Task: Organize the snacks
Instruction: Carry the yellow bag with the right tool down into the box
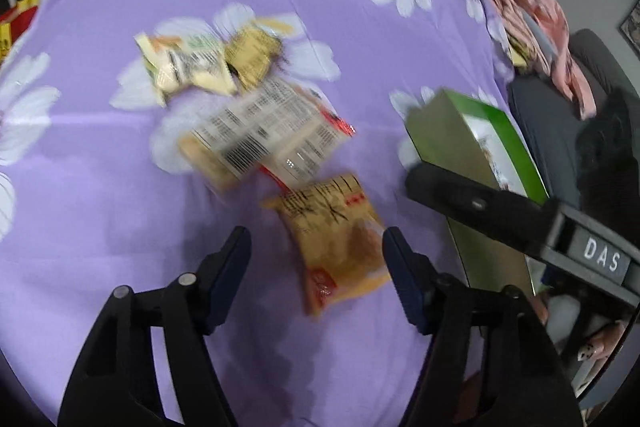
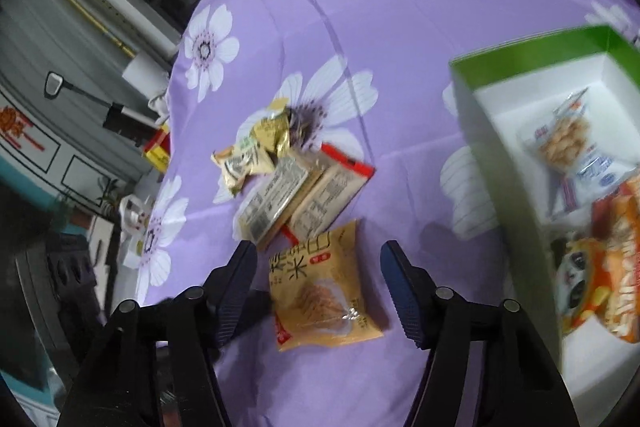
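- The left gripper (image 1: 316,275) and the right gripper (image 2: 318,291) both hung with fingers released, each framing the tan packet (image 2: 320,287) without pressing it.
- That packet lay flat on the surface (image 1: 100,187), nearest the green box (image 2: 520,75), so it was likely next to go in.
- Other packets (image 1: 256,135) sat heaped just beyond it.
- The box (already holding snacks) stood near the surface's edge, with bare cloth between it and the packet.
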